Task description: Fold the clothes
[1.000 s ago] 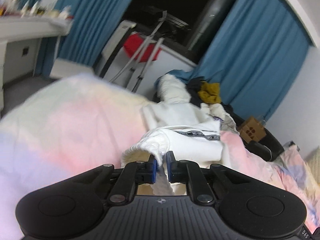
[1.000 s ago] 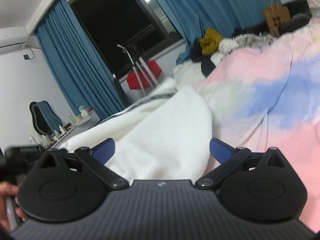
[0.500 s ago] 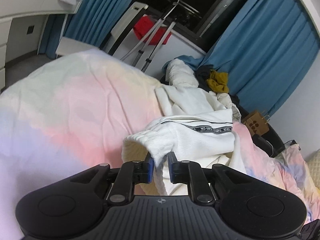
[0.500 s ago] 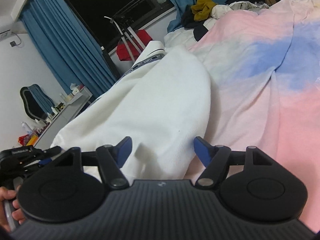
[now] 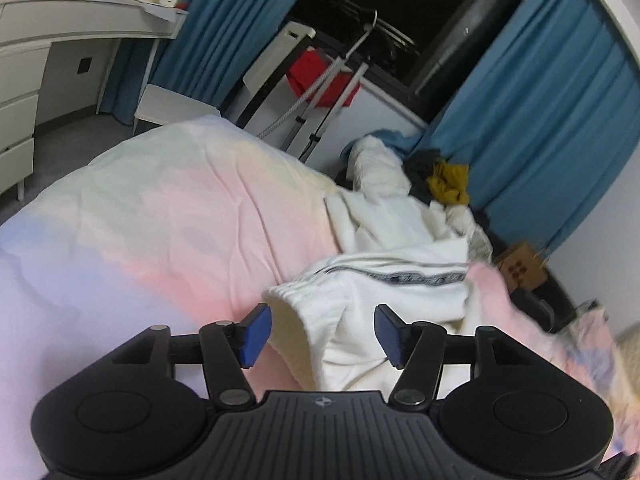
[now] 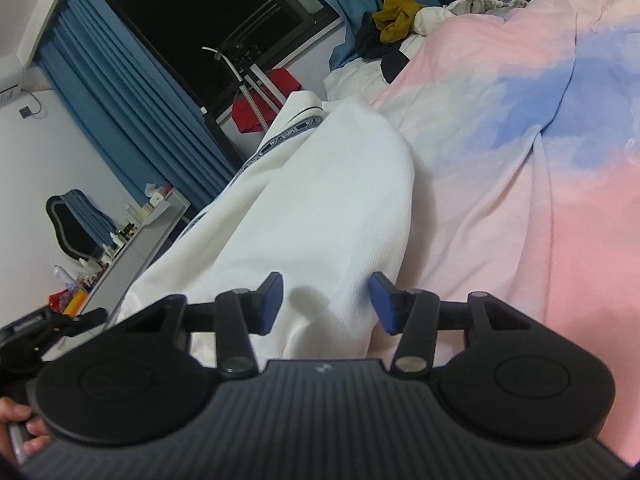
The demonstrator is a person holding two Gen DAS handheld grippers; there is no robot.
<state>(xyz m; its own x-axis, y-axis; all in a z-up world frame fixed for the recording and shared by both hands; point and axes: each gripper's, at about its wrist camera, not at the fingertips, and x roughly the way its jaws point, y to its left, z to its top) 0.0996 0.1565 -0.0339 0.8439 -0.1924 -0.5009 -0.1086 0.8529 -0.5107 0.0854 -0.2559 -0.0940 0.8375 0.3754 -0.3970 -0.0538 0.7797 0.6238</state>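
Observation:
A white ribbed garment (image 5: 360,300) with a dark lettered stripe lies on the pink and blue bedspread (image 5: 140,240). My left gripper (image 5: 320,334) is open, its blue pads on either side of the garment's ribbed cuff. In the right wrist view the same garment (image 6: 312,208) stretches away across the bed. My right gripper (image 6: 326,306) is open with the white cloth lying between its pads. The other gripper (image 6: 44,328) and a hand show at the left edge of the right wrist view.
A pile of clothes (image 5: 440,184) with a mustard piece lies at the far end of the bed by blue curtains (image 5: 540,140). A white dresser (image 5: 60,40) stands at the left. A drying rack with a red item (image 5: 324,80) stands by the dark window.
My left gripper has opened and let go of the ribbed cuff it was pinching. My right gripper's jaws have narrowed around the white cloth and it has moved closer to the garment.

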